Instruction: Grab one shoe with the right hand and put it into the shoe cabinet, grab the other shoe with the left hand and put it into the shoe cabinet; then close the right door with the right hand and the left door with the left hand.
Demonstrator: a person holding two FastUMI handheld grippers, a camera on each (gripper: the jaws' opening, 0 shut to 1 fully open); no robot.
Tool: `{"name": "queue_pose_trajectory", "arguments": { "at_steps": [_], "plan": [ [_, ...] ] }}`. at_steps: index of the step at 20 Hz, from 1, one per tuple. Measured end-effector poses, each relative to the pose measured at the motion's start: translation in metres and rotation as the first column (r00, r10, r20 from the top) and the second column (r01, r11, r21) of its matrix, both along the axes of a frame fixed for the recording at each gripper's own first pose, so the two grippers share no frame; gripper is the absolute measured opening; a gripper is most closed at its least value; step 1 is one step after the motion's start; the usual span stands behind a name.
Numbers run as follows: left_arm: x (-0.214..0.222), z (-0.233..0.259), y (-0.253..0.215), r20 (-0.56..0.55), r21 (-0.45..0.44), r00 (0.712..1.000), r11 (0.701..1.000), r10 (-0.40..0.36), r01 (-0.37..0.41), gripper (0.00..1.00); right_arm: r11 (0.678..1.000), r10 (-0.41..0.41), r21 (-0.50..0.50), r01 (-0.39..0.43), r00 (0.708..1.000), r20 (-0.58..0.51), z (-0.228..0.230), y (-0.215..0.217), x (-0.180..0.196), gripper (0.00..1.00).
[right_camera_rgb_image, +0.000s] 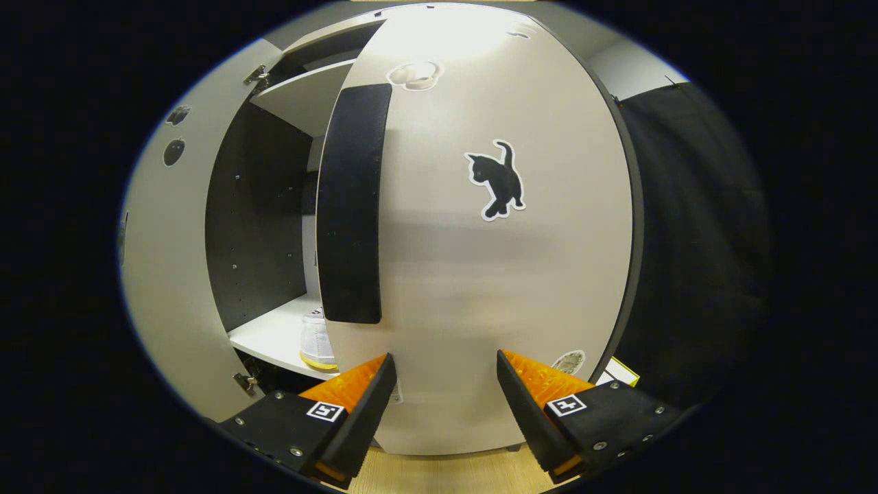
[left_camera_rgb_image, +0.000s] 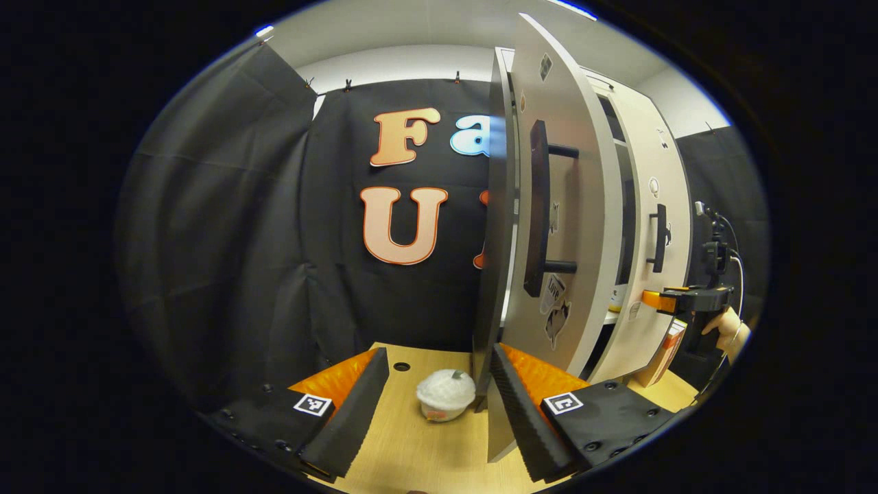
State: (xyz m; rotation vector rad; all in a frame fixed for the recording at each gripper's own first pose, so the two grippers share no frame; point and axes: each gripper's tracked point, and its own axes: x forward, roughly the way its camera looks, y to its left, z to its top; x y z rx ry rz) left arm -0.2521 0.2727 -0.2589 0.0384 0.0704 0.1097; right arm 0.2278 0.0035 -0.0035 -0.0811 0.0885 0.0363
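Found the right gripper (right_camera_rgb_image: pixel 446 360) with fingers spread wide and clamped on nothing, held close up against the outer face of the right door (right_camera_rgb_image: pixel 480 274), below its cat sticker (right_camera_rgb_image: pixel 497 182) and to the side of its dark handle (right_camera_rgb_image: pixel 350 206); could not tell whether the fingertips touched the panel. Saw that door standing partly open, with a gap beside it into the shoe cabinet (right_camera_rgb_image: pixel 257 206). Spotted one white shoe (right_camera_rgb_image: pixel 315 339) through the gap, resting on the lower shelf (right_camera_rgb_image: pixel 274 336) inside. Judged that much of the task done. Found the left gripper (left_camera_rgb_image: pixel 439 353) likewise open and holding nothing, low over the wooden table (left_camera_rgb_image: pixel 411 446), with the edge of the left door (left_camera_rgb_image: pixel 549 240) just beside its right finger and the door swung well out from the cabinet. Noted a small white rounded thing (left_camera_rgb_image: pixel 446 394) on the table ahead of the fingers, near the foot of that door; could not tell whether it was the second shoe or something else, nor whether a second shoe lay inside the cabinet. Took the step in hand to be pushing the right door shut. Reckoned both doors left to close, and perhaps one shoe left to stow.
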Motion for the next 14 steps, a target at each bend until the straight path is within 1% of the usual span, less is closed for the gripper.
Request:
{"name": "queue_pose_trajectory", "arguments": {
  "at_steps": [4, 6, 7, 10, 11, 12, 13, 14],
  "plan": [
    [0.007, -0.005, -0.007, -0.014, -0.019, 0.999, 0.999, -0.03, 0.03, 0.98, 1.0, 0.008, -0.002, -0.008, 1.0, 0.011, -0.001, 0.0, 0.004, 0.92],
    [0.011, -0.004, -0.013, -0.011, -0.02, 0.999, 0.999, -0.049, 0.049, 0.96, 1.0, 0.001, 0.001, -0.001, 1.0, 0.01, -0.001, 0.001, 0.005, 0.92],
    [0.011, -0.005, -0.016, -0.011, -0.021, 0.998, 0.998, -0.056, 0.056, 0.98, 1.0, -0.006, -0.004, 0.006, 1.0, 0.007, -0.001, 0.0, 0.005, 0.92],
    [0.012, -0.007, -0.028, -0.013, -0.037, 0.996, 0.995, -0.092, 0.091, 0.98, 0.999, -0.026, -0.042, 0.026, 1.0, -0.002, 0.001, -0.001, 0.002, 0.92],
    [0.011, -0.007, -0.029, -0.012, -0.026, 0.995, 0.995, -0.094, 0.094, 0.98, 0.998, -0.024, -0.058, 0.024, 1.0, -0.002, 0.002, -0.001, -0.002, 0.92],
    [0.01, -0.006, -0.03, -0.01, -0.008, 0.995, 0.995, -0.098, 0.098, 0.95, 0.997, -0.018, -0.071, 0.018, 1.0, 0.003, 0.005, -0.001, -0.006, 0.92],
    [0.009, -0.005, -0.035, -0.009, 0.007, 0.994, 0.994, -0.111, 0.111, 0.96, 0.996, -0.012, -0.084, 0.012, 1.0, 0.007, 0.007, -0.002, -0.012, 0.92],
    [0.008, -0.004, -0.04, -0.008, 0.02, 0.992, 0.992, -0.125, 0.125, 0.93, 0.995, -0.009, -0.096, 0.01, 1.0, 0.009, 0.009, -0.005, -0.021, 0.92]
  ]
}}
